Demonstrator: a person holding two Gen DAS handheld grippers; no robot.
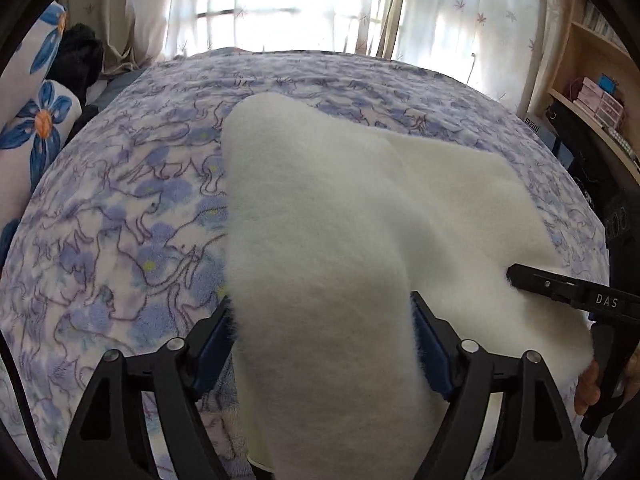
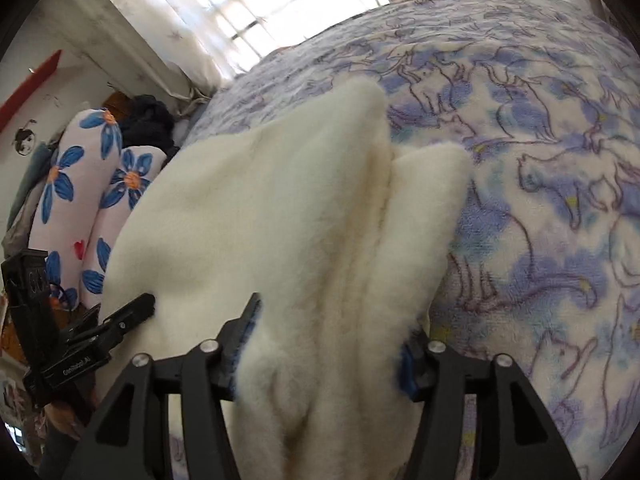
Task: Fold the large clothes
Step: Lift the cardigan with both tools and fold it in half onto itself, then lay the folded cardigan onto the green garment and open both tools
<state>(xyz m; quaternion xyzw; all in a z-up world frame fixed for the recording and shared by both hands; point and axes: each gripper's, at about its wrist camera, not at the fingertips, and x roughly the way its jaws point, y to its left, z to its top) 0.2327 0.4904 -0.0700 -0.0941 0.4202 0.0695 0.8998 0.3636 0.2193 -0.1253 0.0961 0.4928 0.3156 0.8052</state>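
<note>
A large white fleece garment point(image 1: 320, 216) lies across a bed with a purple cat-print cover point(image 1: 120, 220). My left gripper point(image 1: 322, 320) has a thick fold of the fleece bunched between its fingers. My right gripper point(image 2: 332, 332) likewise has a bunch of the same fleece point(image 2: 280, 208) between its fingers. Each gripper shows in the other's view: the right one point(image 1: 516, 274) at the garment's right edge, the left one point(image 2: 144, 304) at its left edge. The fingertips are buried in the pile.
Flower-print pillows point(image 2: 80, 184) and dark clothes point(image 1: 80, 60) lie at the bed's left side. Curtained windows point(image 1: 280, 0) stand behind the bed. A wooden shelf unit point(image 1: 592, 92) with boxes is on the right. The bed cover point(image 2: 540, 200) stretches right of the garment.
</note>
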